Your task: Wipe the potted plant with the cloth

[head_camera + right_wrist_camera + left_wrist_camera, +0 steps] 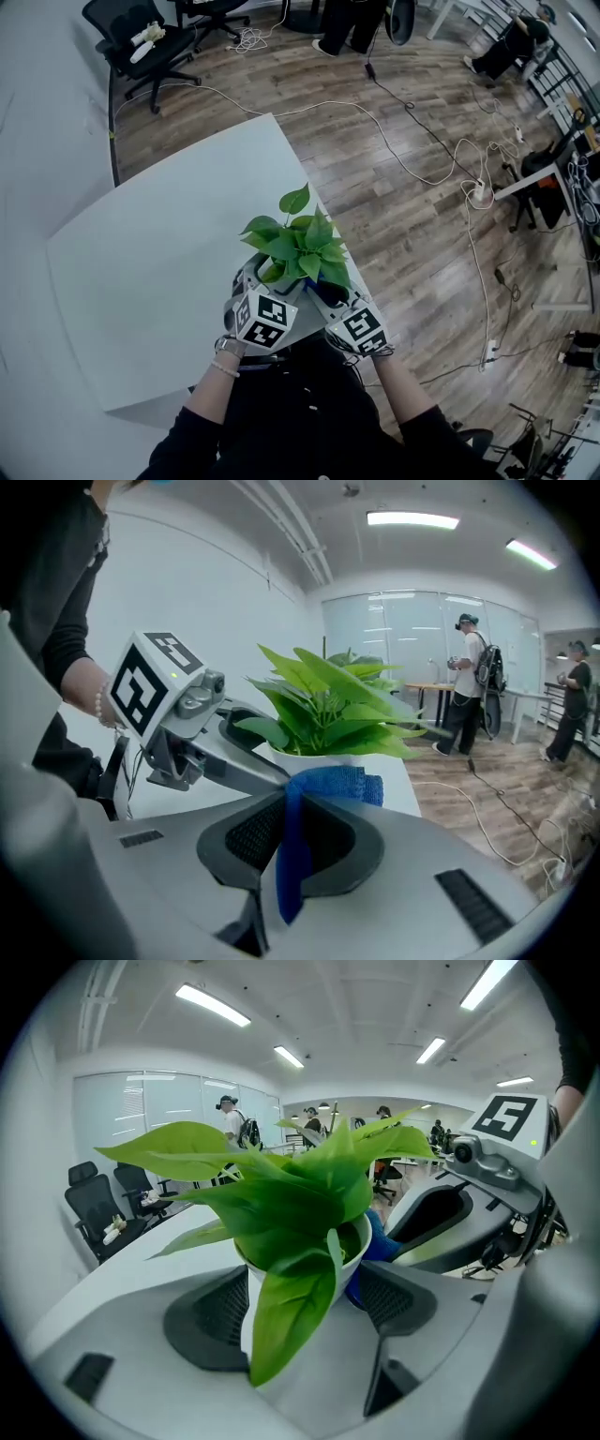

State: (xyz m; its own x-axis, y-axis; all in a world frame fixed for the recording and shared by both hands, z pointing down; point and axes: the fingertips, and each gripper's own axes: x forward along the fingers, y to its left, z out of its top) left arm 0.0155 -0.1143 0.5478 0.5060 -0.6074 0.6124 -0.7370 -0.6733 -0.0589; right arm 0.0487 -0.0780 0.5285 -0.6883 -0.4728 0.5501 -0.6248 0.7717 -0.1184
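**Pot's pinned, cloth's on it – go easy on those leaves**

Starting left: the left gripper (302, 1309) has its jaws closed around the white pot (362, 1244), one pad on each side, so it looks like the steadying hand. Good spot to hold. The pot wall is the only stiff part here, probably glazed and a bit slippery. It also looks light, so I'd guess it tips easily if the hold slackens.

Middle: the plant (302, 248) stands upright at the right edge of the table (159, 281), toward the near end and right in front of the person. The leaves (281, 1204) are broad, thin and floppy on soft stems, and one hangs down over the rim between the left jaws. They'll bend or tear if dragged, so I'd support each one and wipe outward along it.

Right: the right gripper (291, 841) is clamped shut on a blue cloth (330, 786). It's limp, with a fold poking out the front that's touching or just beside the pot.

Room-wise, there's loads of bare table to the left and far side. On the right the edge is just beside the pot, with floor and cables (412, 159) below. I'd push strokes inward, never toward that edge.
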